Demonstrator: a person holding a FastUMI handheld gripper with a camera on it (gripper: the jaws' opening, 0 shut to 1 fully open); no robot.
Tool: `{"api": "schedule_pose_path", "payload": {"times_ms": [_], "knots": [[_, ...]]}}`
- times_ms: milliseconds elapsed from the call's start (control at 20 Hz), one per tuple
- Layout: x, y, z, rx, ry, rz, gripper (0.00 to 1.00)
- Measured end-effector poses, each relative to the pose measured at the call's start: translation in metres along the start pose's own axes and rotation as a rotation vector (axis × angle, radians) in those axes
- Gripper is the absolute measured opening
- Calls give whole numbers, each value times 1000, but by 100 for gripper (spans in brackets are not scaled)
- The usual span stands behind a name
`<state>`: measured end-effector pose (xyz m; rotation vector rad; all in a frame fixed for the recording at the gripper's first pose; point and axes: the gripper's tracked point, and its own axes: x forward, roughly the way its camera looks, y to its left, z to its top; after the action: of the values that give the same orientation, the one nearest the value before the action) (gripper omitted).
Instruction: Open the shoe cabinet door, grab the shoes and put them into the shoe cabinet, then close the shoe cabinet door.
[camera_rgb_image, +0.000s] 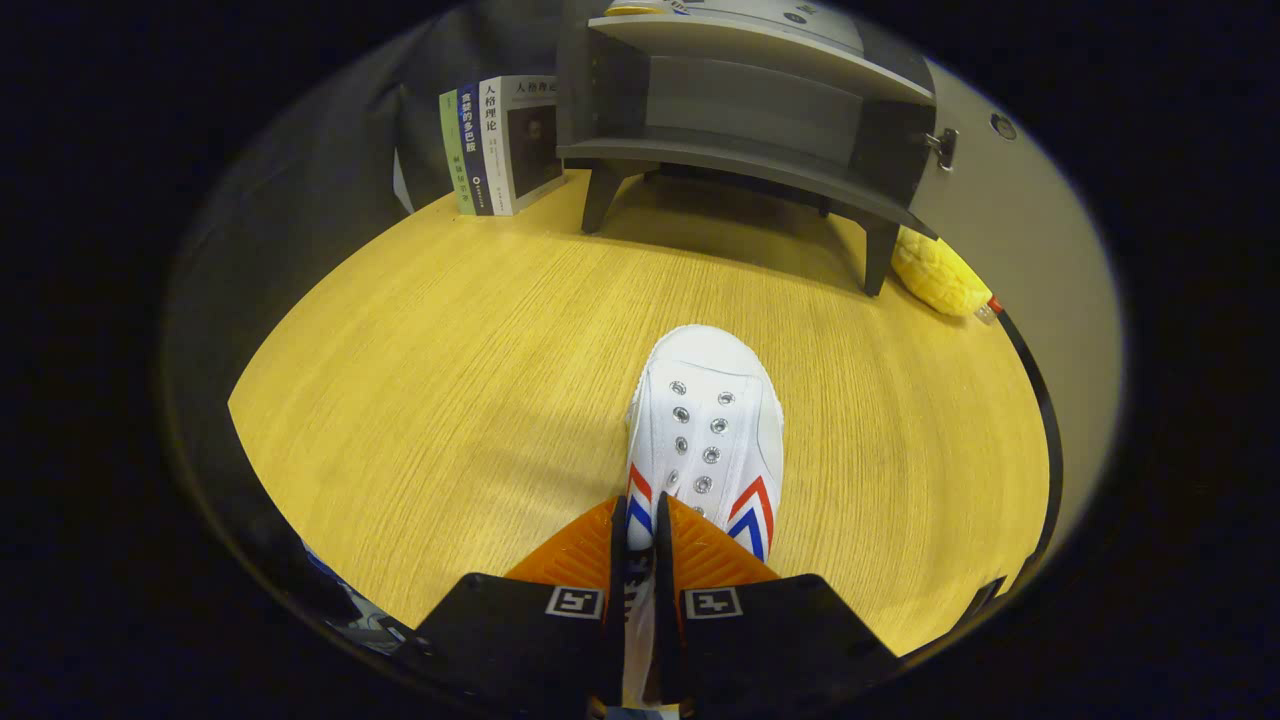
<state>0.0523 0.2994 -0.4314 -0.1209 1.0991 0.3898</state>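
Shoe (708, 430) hangs by one thin side wall pinched in the nearly closed tool (636, 525); it may slip or clip the cabinet (760, 160) shelf.

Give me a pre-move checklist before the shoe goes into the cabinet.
1. Grip: gripper fingers closed on the side wall of the white shoe, which is pinched between them. Ok.
2. Door: shoe cabinet door stands swung open to the right. Ok.
3. Shelf space: the visible compartment looks empty, but its left end is in shadow. Cannot tell fully.
4. Path: bare table between the shoe's toe and the cabinet. Ok.
5. Side clutter: books left of the cabinet, yellow item by its right leg, both off the straight line. Ok.
6. Shoe lifted off the table: cannot tell.
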Motion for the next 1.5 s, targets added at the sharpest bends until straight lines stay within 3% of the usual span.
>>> {"api": "schedule_pose_path", "payload": {"times_ms": [200, 600, 1200, 1500], "knots": [[-8, -1, 4, 43, -21, 23, 2], [-51, -7, 47, 145, -101, 104, 2], [-145, -29, 203, 201, -404, 156, 2], [-170, -35, 278, 175, -526, 162, 2]]}}
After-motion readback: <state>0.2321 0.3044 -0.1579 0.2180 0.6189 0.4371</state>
